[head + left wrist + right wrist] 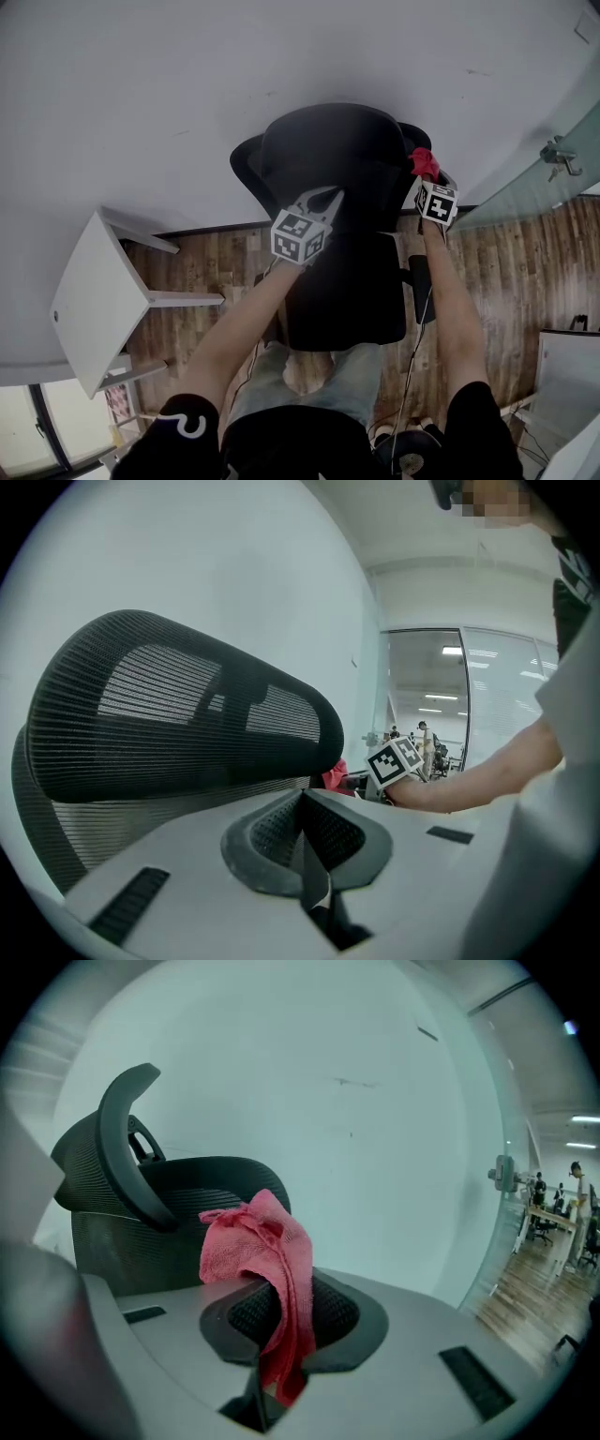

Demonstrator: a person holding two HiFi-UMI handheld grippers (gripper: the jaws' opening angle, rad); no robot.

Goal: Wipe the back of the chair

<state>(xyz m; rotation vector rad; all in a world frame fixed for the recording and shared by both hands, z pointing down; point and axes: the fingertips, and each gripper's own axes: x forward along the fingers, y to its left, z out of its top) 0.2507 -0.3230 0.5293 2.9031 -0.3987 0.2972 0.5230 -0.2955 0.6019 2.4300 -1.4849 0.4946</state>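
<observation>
Clenched on red cloth at right gripper, by right edge of chair back. Pressed shut w/ nothing between at left gripper, facing headrest. White wall close behind; white tabletop off to left. Forearms both stretched fwd.

Black mesh chair back stands upright; red cloth (crumpled) sits at its right edge

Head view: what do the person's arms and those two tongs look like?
The left tongs and right tongs are pale grey with dark ribbed pads. Each carries a white cube with black square markers. The person wears a black short-sleeved top, with a white mark on the left sleeve.
</observation>
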